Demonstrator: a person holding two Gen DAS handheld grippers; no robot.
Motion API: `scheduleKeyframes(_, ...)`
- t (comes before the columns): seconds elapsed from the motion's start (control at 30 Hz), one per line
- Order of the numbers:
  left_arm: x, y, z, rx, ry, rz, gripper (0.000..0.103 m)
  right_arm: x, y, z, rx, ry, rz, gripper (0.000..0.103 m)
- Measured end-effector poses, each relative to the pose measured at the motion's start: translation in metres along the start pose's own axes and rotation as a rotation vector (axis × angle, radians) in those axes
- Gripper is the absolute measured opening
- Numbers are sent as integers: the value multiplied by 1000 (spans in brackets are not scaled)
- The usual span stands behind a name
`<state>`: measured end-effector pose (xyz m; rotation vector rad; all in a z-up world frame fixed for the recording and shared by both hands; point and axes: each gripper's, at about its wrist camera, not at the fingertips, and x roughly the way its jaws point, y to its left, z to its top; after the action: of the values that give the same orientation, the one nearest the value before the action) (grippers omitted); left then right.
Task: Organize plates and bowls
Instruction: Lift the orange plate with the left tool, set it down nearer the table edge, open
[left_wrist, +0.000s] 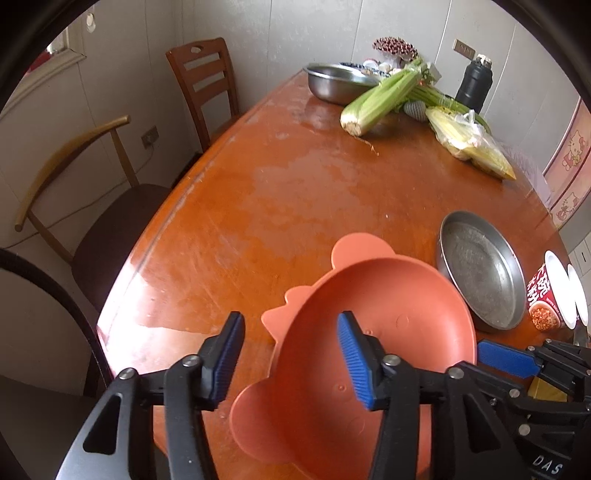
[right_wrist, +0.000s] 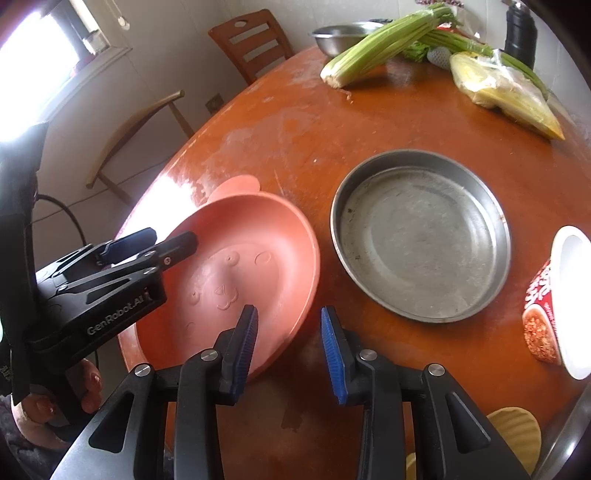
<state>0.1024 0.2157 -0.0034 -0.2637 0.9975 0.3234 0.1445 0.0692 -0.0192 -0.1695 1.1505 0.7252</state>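
While spread wide over the table's near edge, left gripper straddling the rim of one salmon-pink plastic bowl, eared and tilted, not clamped. Right gripper likewise parted, astride the same bowl's rim at 3 o'clock; contact cannot be told. One round, dull metal pan just beside the bowl at 3 o'clock. One steel basin, one celery bunch, one bagged corn at 12 o'clock. Two wooden chairs at 10.
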Motion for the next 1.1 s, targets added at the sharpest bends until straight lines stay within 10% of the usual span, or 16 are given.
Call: scheduleKeyframes(1.1, -80, -97, -18, 187, -132, -64, 62, -115, -43, -52, 58, -246, -45, 53)
